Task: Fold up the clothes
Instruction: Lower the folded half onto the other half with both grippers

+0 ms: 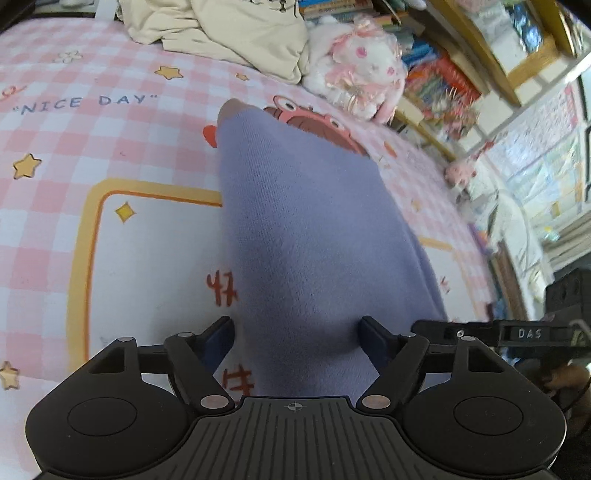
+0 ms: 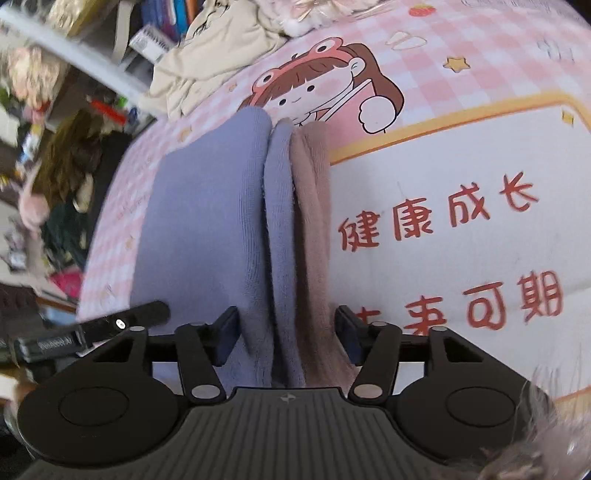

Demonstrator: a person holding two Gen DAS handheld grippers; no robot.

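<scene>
A purple knit garment (image 1: pixel 295 221) lies folded in a long strip on the pink checked bed sheet (image 1: pixel 110 129). My left gripper (image 1: pixel 297 332) stands open, its jaws wide apart on either side of the near end of the strip. In the right wrist view the same garment shows as purple folds (image 2: pixel 207 221) with a mauve-brown layer (image 2: pixel 312 206) along its right side. My right gripper (image 2: pixel 286 328) is open too, and the folded edges run between its fingers without being squeezed. Each gripper's black finger shows at the side of the other's view (image 1: pixel 498 334) (image 2: pixel 110 325).
A cream garment (image 1: pixel 236 33) is heaped at the far end of the bed beside a white and pink plush toy (image 1: pixel 358 70). Crowded bookshelves (image 1: pixel 443 81) line the bed's side. The sheet carries a cartoon girl (image 2: pixel 317 85) and red characters (image 2: pixel 443 214).
</scene>
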